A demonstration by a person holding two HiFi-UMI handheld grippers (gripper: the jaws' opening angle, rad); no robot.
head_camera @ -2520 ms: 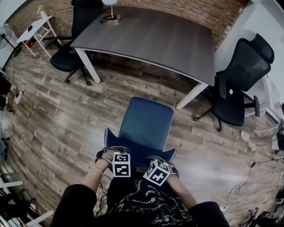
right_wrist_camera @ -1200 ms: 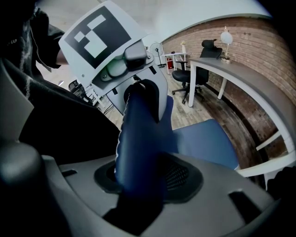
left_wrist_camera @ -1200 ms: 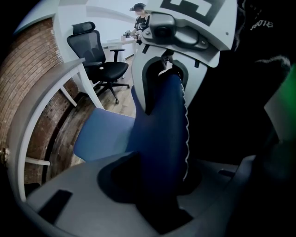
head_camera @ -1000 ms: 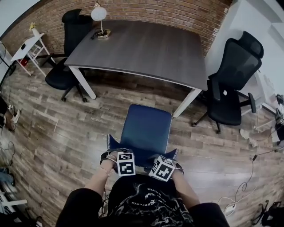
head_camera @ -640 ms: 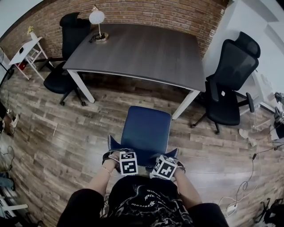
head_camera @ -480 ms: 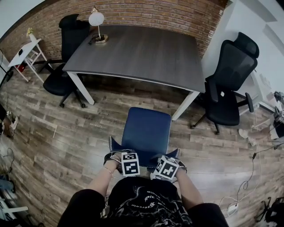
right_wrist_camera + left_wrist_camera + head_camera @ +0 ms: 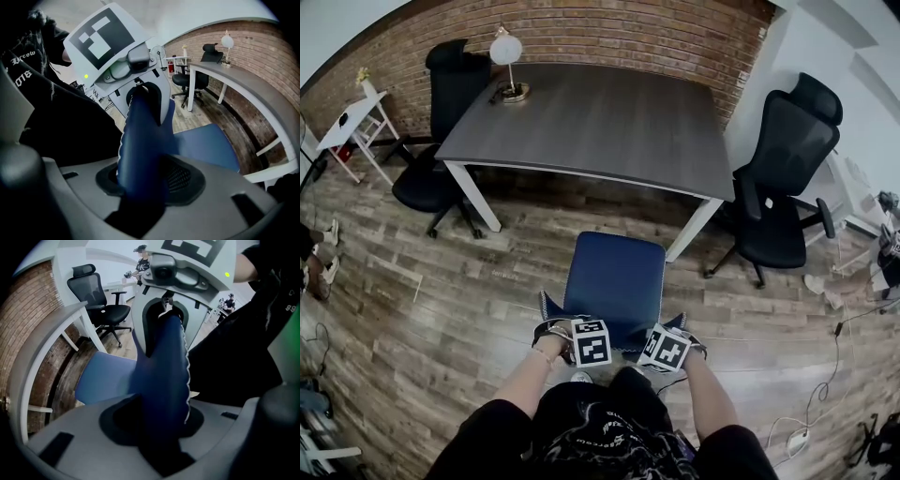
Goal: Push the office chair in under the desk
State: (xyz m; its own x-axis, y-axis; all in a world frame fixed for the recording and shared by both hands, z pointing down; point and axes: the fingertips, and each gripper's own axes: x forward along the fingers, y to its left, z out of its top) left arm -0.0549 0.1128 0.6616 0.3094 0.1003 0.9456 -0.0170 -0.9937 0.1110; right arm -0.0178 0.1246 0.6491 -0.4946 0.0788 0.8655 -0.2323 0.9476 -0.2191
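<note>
The blue office chair [image 7: 615, 279] stands in front of the dark grey desk [image 7: 591, 117], its seat's front edge near the desk's right front leg. Both grippers clamp the top edge of the chair's backrest. My left gripper [image 7: 586, 336] is shut on its left part and my right gripper [image 7: 661, 343] on its right part. In the left gripper view the blue backrest [image 7: 161, 376] runs between the jaws of the left gripper [image 7: 159, 427], seat [image 7: 101, 378] beyond. In the right gripper view the backrest [image 7: 140, 136] fills the right gripper [image 7: 140, 187].
A black mesh chair [image 7: 787, 178] stands right of the desk, and another black chair [image 7: 441, 122] at its left end. A lamp [image 7: 508, 61] sits on the desk's far left corner. A brick wall runs behind. Cables [image 7: 806, 422] lie on the wooden floor at the right.
The chair has rolled toward the desk with both grippers on its backrest, and the person has stepped forward behind it. The grips look the same.
</note>
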